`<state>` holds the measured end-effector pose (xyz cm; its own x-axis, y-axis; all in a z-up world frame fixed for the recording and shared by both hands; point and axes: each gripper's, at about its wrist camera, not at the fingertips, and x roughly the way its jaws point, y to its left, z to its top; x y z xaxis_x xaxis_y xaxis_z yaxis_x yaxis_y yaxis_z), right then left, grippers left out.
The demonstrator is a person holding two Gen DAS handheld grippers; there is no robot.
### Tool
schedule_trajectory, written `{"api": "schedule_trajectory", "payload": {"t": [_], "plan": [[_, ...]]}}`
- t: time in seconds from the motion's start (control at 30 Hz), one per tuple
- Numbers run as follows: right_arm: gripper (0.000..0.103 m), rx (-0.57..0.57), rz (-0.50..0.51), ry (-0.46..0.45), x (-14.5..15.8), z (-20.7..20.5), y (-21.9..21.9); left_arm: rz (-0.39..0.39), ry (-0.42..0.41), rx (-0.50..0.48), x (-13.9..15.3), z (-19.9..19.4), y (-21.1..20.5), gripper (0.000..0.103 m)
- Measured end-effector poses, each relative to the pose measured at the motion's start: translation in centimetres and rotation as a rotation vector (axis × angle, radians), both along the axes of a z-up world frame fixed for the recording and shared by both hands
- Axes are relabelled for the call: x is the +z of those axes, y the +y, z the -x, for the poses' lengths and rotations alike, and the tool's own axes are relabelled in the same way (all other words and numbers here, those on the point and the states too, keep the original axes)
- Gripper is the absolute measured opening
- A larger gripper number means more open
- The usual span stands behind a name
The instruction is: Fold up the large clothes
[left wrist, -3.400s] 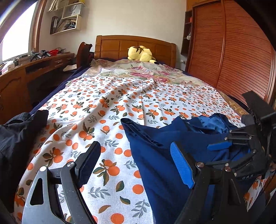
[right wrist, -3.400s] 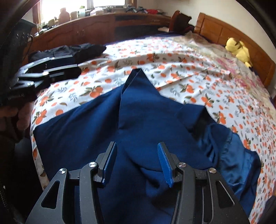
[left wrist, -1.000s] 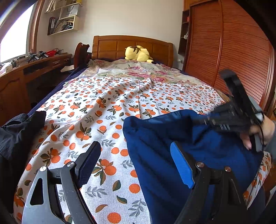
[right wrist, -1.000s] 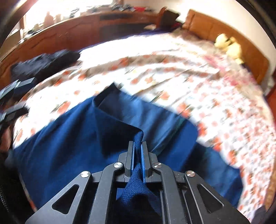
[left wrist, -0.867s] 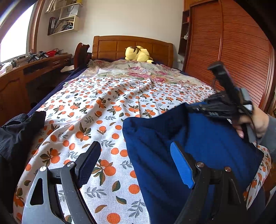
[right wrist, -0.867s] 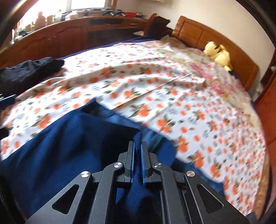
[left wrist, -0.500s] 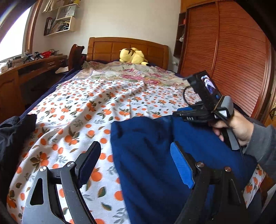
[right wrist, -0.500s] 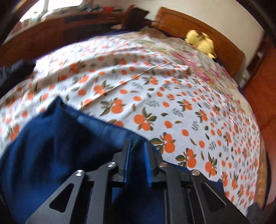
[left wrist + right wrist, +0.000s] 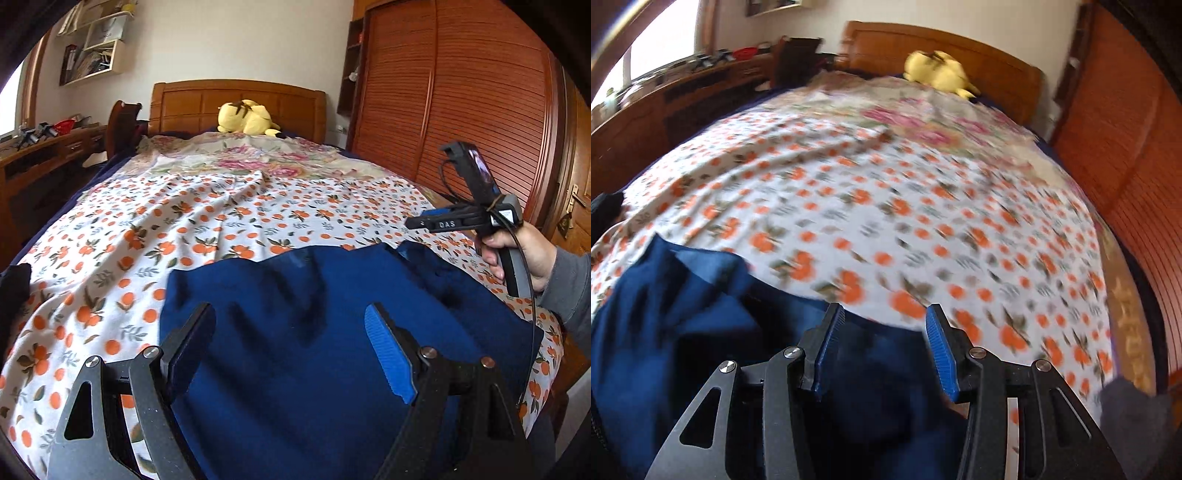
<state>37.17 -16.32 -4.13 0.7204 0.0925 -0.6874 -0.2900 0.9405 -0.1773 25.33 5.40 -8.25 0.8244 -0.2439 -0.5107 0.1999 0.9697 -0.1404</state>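
Right wrist view: the right tool (image 9: 884,343), which a second ago pinched a fold of the navy garment (image 9: 325,332), has just been opening and grips nothing. Garment lies doubled over near the bed's (image 9: 221,221) foot; left tool (image 9: 291,347) hovers agape above it.

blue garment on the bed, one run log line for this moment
dark blue garment: flat on orange-print bedsheet | right gripper: just opened, empty | left gripper: open

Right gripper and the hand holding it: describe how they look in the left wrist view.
The right gripper is black, with white letters "DAS" on its side and a blue pad showing. A phone is mounted upright on top, and a black cable loops down past the handle. The hand emerges from a grey sleeve.
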Motion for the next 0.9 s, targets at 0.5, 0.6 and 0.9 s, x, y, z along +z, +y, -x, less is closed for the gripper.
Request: {"api": "schedule_trajectory", "payload": {"t": [0.5,0.6,0.9], "plan": [[0.048,0.063,-0.079,0.139,-4.3,-4.1,-3.5,-0.035,0.074,-0.014,-1.6,-1.9,-2.2,0.083],[0.031,0.090,-0.072,0.155,-4.8,-4.1,-3.7,-0.044,0.084,-0.013,-1.7,-2.1,-2.5,0.083],[0.002,-0.089,-0.021,-0.082,-0.6,-2.6,-9.5,-0.090,0.115,0.008,-2.2,-2.9,-3.4,0.083]]}}
